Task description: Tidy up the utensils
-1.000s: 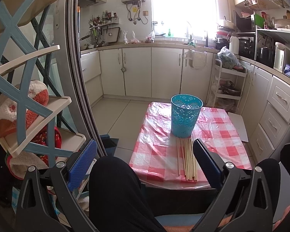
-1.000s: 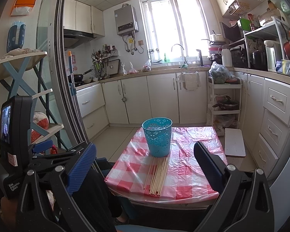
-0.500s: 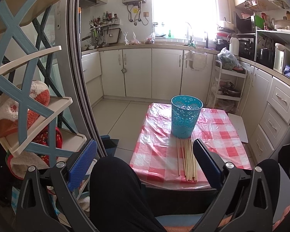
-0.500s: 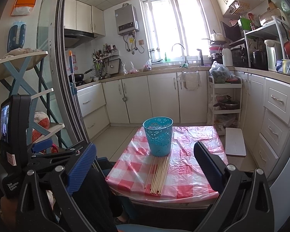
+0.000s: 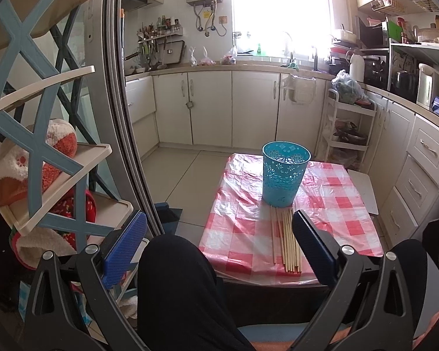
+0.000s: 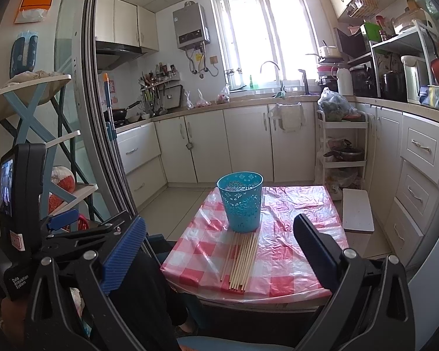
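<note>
Both the left gripper (image 5: 219, 242) and the right gripper (image 6: 219, 244) hung short of the worktop, jaws spread and empty; the row of pale wooden chopsticks (image 6: 240, 259) lay on the red-checked plastic cloth (image 6: 292, 234), tips touching the perforated turquoise plastic basket (image 6: 241, 200); nothing seemed begun; next, reach and pinch the sticks.

Kitchen: cream cabinets (image 6: 245, 143) along far & right walls; bright window (image 6: 263, 38) over sink; water heater (image 6: 190, 26) left of it. Pale tile floor (image 5: 178, 175). Shelf rack (image 5: 38, 152) near left.
</note>
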`<state>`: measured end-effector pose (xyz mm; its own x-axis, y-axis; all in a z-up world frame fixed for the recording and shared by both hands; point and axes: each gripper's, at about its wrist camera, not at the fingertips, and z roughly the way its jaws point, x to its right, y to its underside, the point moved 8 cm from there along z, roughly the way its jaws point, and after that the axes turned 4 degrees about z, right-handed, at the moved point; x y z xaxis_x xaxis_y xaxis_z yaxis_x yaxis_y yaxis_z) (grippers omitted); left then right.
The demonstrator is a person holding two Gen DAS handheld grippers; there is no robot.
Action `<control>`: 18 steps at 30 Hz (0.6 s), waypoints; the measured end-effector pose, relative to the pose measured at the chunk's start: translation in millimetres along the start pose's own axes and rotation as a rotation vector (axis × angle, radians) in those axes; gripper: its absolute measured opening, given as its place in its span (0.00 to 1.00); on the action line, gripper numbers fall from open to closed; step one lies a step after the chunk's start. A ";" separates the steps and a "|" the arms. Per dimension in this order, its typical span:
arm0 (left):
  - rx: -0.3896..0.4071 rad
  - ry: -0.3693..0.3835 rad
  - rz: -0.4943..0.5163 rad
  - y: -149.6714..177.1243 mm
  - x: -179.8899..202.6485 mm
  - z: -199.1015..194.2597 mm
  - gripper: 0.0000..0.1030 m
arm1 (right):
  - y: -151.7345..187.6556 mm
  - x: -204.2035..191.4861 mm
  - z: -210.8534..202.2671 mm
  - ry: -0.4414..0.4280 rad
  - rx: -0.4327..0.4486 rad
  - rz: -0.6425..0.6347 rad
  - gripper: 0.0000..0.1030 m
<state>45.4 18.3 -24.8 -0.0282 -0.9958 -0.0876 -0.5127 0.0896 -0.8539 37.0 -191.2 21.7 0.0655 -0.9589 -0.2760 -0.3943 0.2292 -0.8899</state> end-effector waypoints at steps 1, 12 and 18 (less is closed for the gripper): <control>0.001 -0.002 -0.001 -0.3 -0.7 1.1 0.93 | 0.4 0.4 0.5 -0.001 -0.002 0.000 0.94; -0.096 0.011 -0.007 14.0 -8.6 57.9 0.93 | 19.0 29.6 53.0 0.054 -0.098 -0.007 0.94; -0.187 0.118 -0.051 25.4 7.5 113.6 0.93 | 53.7 77.6 138.3 0.080 -0.263 0.063 0.92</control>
<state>129.7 15.5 -105.4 -0.0926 -0.9954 0.0232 -0.6662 0.0446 -0.7444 147.7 -230.2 -97.7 -0.0350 -0.9568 -0.2885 -0.6201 0.2472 -0.7445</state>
